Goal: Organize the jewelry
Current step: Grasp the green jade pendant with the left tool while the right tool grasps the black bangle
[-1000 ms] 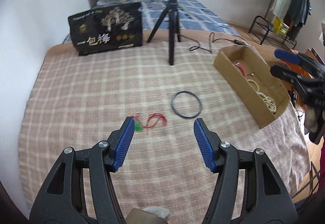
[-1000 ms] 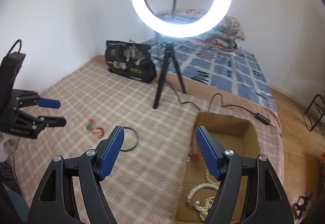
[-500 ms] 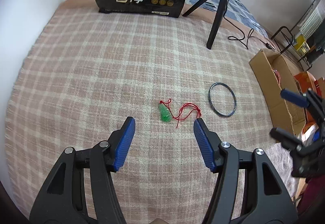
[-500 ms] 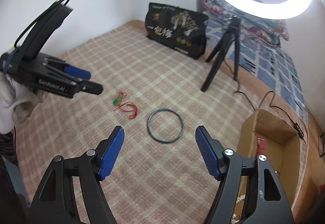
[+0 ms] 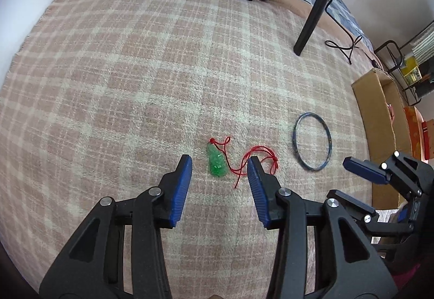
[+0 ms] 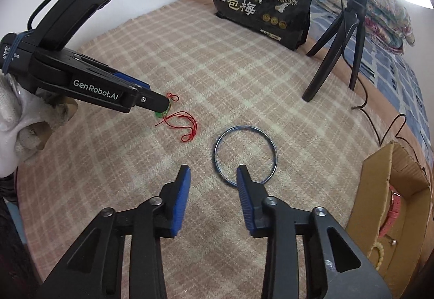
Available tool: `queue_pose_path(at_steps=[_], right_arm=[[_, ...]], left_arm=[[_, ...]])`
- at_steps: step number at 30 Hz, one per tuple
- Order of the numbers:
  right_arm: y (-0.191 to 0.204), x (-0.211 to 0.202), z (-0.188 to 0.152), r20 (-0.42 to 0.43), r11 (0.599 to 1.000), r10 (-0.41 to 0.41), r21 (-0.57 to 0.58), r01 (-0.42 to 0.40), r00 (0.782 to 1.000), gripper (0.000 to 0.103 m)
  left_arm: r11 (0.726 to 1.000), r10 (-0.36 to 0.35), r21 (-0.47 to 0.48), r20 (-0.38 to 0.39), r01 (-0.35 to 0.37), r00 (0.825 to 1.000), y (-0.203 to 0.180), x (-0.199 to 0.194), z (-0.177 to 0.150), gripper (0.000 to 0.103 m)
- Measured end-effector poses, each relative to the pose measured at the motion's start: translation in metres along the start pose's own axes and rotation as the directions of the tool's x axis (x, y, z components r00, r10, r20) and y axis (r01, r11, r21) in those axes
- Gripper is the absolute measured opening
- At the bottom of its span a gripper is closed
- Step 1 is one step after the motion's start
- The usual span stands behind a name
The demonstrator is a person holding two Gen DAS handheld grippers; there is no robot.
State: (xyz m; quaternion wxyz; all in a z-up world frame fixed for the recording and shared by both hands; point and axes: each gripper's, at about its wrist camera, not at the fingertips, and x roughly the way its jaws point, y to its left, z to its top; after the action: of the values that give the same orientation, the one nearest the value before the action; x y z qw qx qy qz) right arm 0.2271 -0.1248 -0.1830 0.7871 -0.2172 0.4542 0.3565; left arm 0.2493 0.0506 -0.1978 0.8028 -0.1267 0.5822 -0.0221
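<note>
Left wrist view: left gripper (image 5: 219, 163), jaws apart, straddling a green pendant (image 5: 217, 162) with red cord (image 5: 255, 160) on the plaid blanket (image 5: 135, 68). Right gripper (image 6: 213, 171), jaws apart, its right finger over the near rim of a blue bangle (image 6: 245, 155). Cardboard box (image 6: 379, 190) far right, holding other jewelry.

Two wrist views, low over the bed.
Left looks straight ahead, right angles leftward; both share the bangle (image 5: 312, 141) (image 6: 245, 154).

Right tool (image 6: 213, 172) gapes at the bangle (image 6: 245, 155); left tool (image 6: 160, 106) covers the green pendant (image 6: 162, 113).
</note>
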Motion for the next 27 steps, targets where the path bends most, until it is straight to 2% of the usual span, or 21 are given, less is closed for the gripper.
queue_pose_path(at_steps=[5,7,16,23,27], right_arm=[[0.000,0.010,0.001,-0.008,1.000,0.007,-0.010,-0.008,1.000,0.030],[0.001,0.015,0.001,-0.011,1.000,0.007,-0.016,-0.008,1.000,0.030],[0.005,0.034,0.004,-0.045,1.000,-0.010,-0.030,0.009,0.999,0.028],[-0.001,0.048,0.002,-0.075,1.000,-0.016,-0.008,0.015,0.997,0.021],[-0.002,0.051,0.003,-0.081,1.000,-0.016,0.006,0.016,0.997,0.010]], left_arm=[[1.000,0.014,-0.002,-0.010,-0.014,1.000,-0.002,0.011,0.003,0.043],[1.000,0.020,0.000,-0.017,-0.020,1.000,-0.003,0.016,0.003,0.037],[0.999,0.035,0.017,-0.019,-0.035,0.999,-0.008,0.027,0.005,0.036],[0.998,0.050,0.040,-0.006,-0.050,0.999,-0.010,0.033,0.009,0.031],[0.997,0.062,0.046,0.004,-0.062,0.998,-0.010,0.035,0.010,0.021]])
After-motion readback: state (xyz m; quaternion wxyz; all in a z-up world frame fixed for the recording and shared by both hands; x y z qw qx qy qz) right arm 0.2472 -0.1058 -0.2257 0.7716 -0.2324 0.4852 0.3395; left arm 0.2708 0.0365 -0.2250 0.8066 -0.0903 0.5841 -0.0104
